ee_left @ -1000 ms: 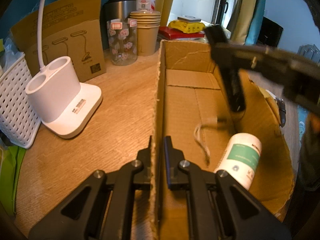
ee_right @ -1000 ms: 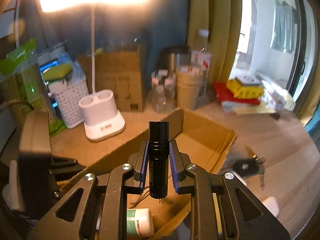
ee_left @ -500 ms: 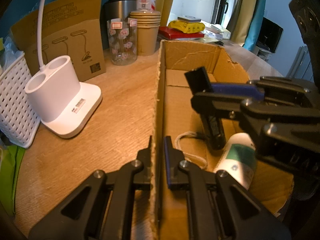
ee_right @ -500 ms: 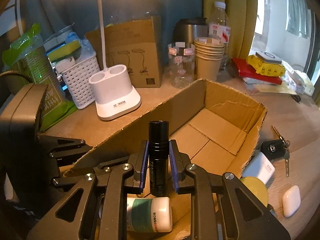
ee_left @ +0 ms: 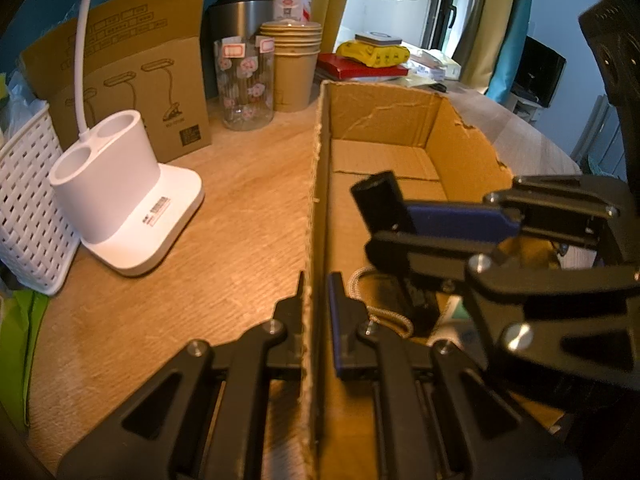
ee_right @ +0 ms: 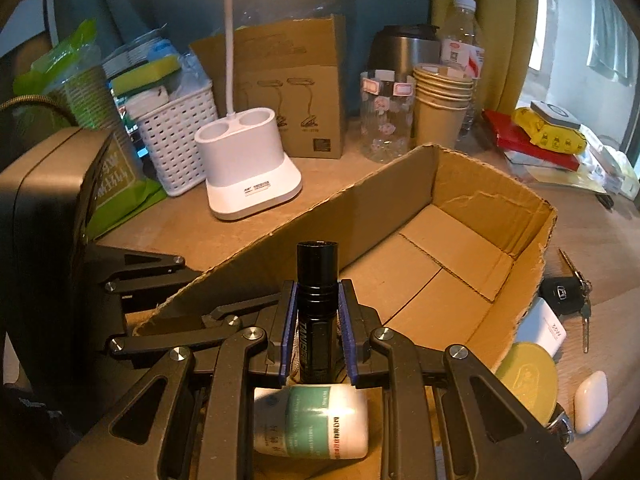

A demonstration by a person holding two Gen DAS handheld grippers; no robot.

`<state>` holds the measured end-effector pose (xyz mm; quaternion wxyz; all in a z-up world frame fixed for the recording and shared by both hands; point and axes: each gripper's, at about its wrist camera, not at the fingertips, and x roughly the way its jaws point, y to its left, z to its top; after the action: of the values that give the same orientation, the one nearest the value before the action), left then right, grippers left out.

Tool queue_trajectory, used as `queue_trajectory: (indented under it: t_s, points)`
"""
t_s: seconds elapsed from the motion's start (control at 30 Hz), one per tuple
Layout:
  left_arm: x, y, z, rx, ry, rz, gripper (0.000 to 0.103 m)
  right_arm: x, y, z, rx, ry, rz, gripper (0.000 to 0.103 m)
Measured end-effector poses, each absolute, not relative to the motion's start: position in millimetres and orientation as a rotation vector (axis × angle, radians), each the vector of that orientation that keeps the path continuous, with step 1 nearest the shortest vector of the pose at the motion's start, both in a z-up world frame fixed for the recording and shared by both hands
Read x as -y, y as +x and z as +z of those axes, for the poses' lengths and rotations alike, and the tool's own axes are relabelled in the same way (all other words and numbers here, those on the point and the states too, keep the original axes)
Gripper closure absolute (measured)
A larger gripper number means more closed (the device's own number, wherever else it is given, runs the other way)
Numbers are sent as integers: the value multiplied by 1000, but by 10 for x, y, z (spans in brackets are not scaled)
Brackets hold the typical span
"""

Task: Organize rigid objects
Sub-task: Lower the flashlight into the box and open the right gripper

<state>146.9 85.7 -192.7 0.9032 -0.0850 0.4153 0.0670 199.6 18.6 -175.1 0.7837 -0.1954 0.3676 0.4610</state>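
Risk first, nearest item: we have the left tool (ee_left: 316,300) pinching the near left wall of the cardboard box (ee_left: 318,184), pads pressed on either side of the card. That wall is thin and ragged; if the pinch slips or we pull, the box could skew on the bench (ee_left: 200,240) and the drop would miss.

Right tool (ee_right: 316,332) is clamped on the black flashlight (ee_right: 317,276), held roughly upright inside the near end of the box, directly above the white bottle (ee_right: 310,426) lying on the box floor. Letting go here would land it on the bottle, and it could roll or tip against the wall. Its cord loop (ee_left: 378,312) lies beside the left tool and could snag.

Outside the far right wall, car key (ee_right: 562,294) and other small items wait on the bench; a shifted box could push them.

Versus a second ago: the flashlight sits lower and nearer the bottle; left pinch unchanged.
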Motion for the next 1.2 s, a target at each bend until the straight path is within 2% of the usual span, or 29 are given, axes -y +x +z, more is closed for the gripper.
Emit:
queue_trajectory:
  t_s: [0.33,0.47,0.93,1.0,1.07,1.2]
  points:
    - [-850,1476,-1928,-856,-175,139,95,-200,1918,-1734,-785,-457,1002,81]
    - [-850,1470,-1925,-855,-173,140,95,-183,1915,-1723,-781,-453,999,73]
    - [-851,1474,-1928,-854,-172,141,95,-77,1915,-1620,-745,-412,978,63]
    - [-853,1478,-1928,-854,-172,141,94,-29,1927,-1580,-734,-395,962,61]
    - [-848,1468,-1928,-854,-172,141,94,19,1930,-1542,-723,-378,952,53]
    - [-847,1467,-1929,-854,-172,141,94,104,1935,-1462,-700,-356,936,50]
